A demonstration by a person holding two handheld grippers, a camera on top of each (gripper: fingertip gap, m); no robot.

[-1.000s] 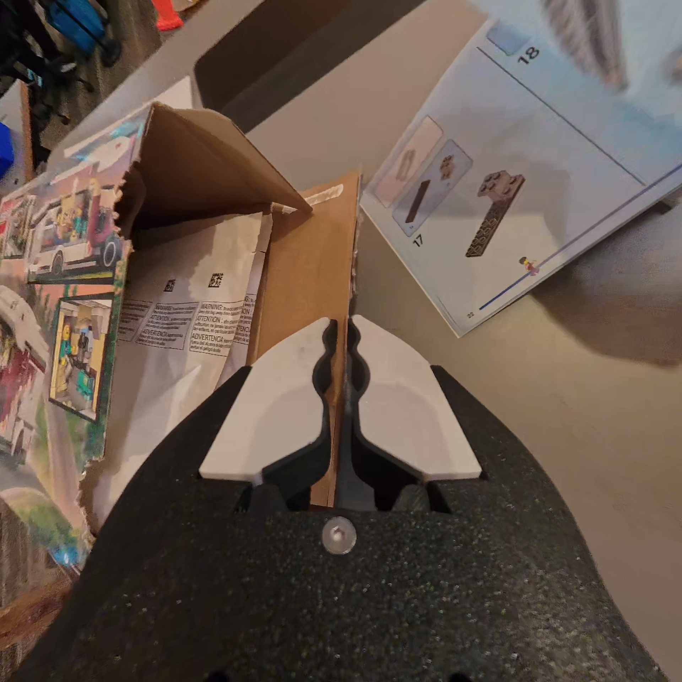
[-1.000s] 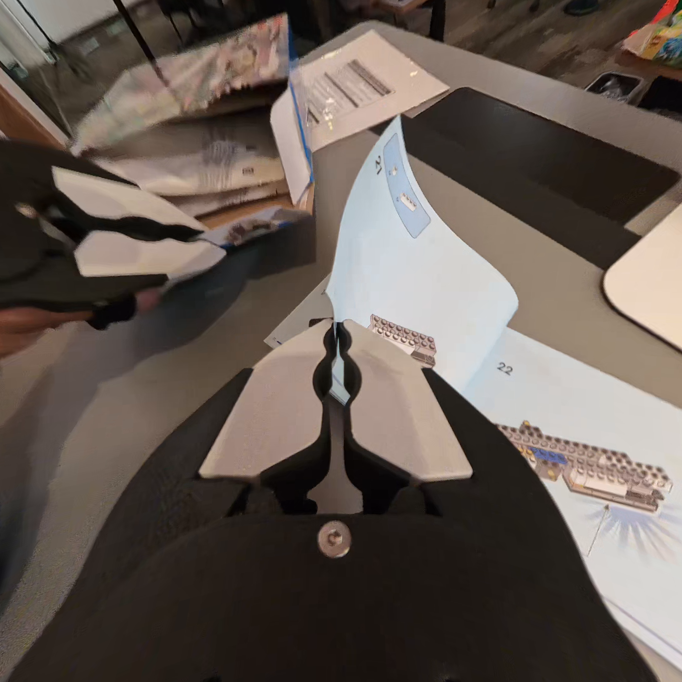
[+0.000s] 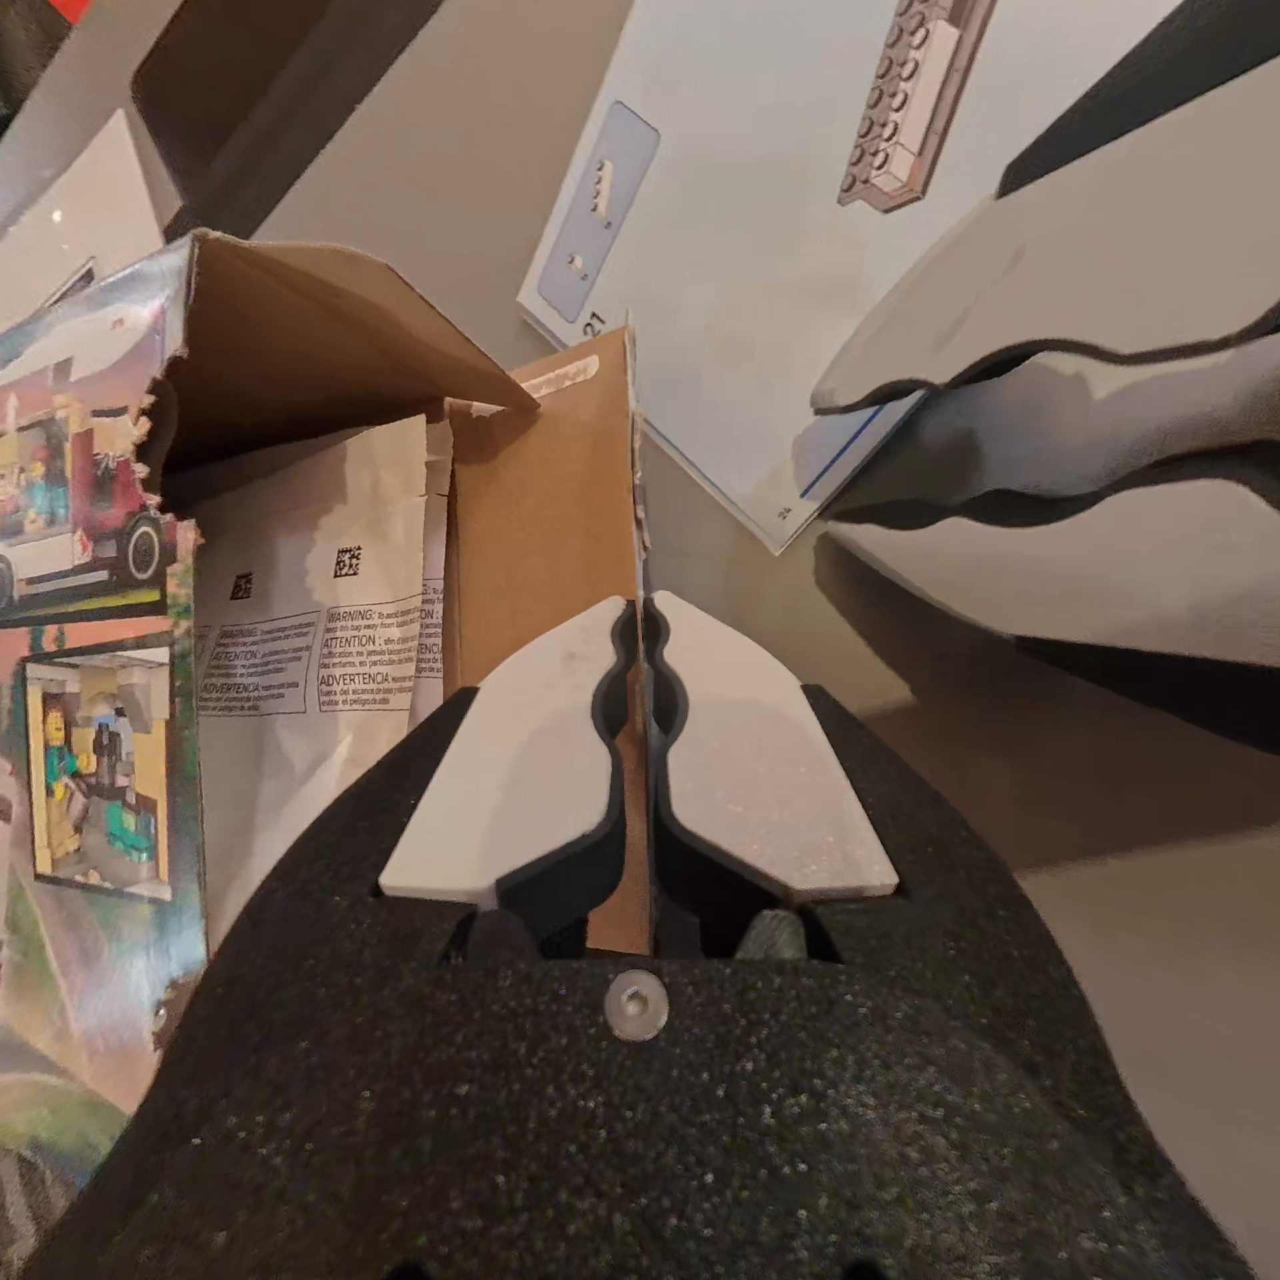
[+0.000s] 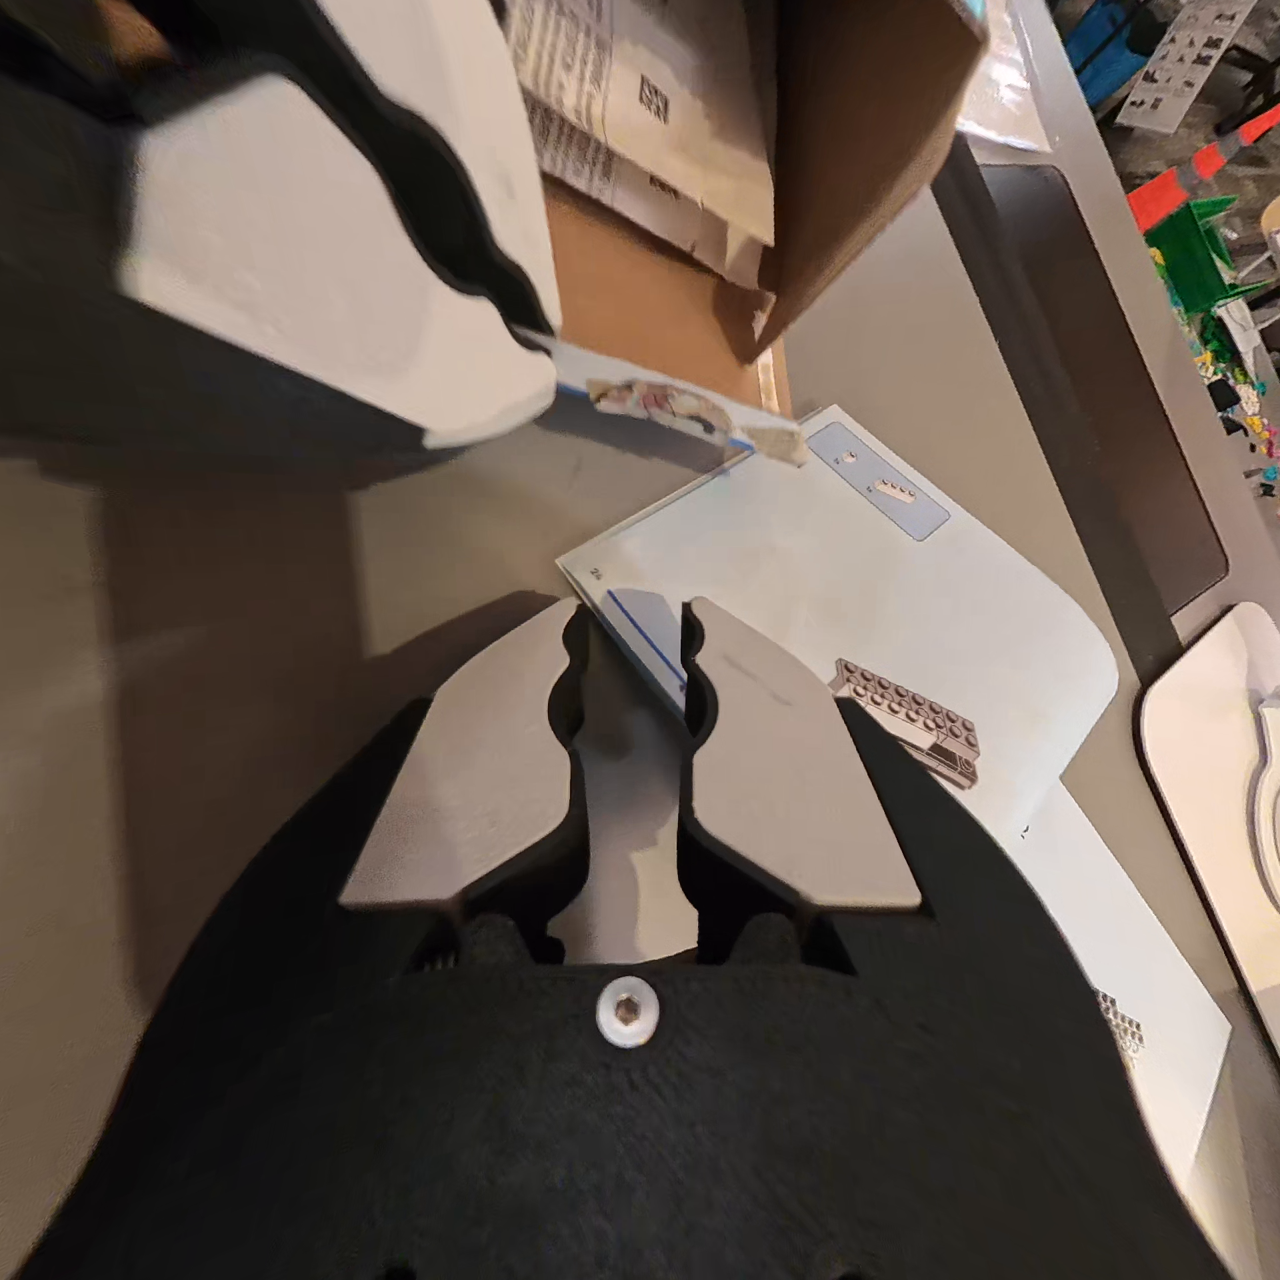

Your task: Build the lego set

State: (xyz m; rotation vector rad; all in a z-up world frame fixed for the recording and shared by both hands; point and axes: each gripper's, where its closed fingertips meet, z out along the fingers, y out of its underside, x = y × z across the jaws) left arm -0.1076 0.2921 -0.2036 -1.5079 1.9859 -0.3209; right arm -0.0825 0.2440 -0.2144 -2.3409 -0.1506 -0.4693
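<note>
Left gripper [image 3: 643, 609] clamped tight on the upright flap [image 3: 554, 526] of the torn toy box [image 3: 97, 526], pads pressed to both faces, with paper bags [image 3: 305, 623] showing inside the box just left of that flap. Right of the flap, flat on the grey table [image 3: 900, 727], the open instruction booklet [image 4: 866, 623]. Right gripper [image 4: 634, 609] parted over the booklet's near corner, fingers [image 4: 755, 692] straddling its edge and apparently not pinching it, though blur makes contact hard to judge.
</note>
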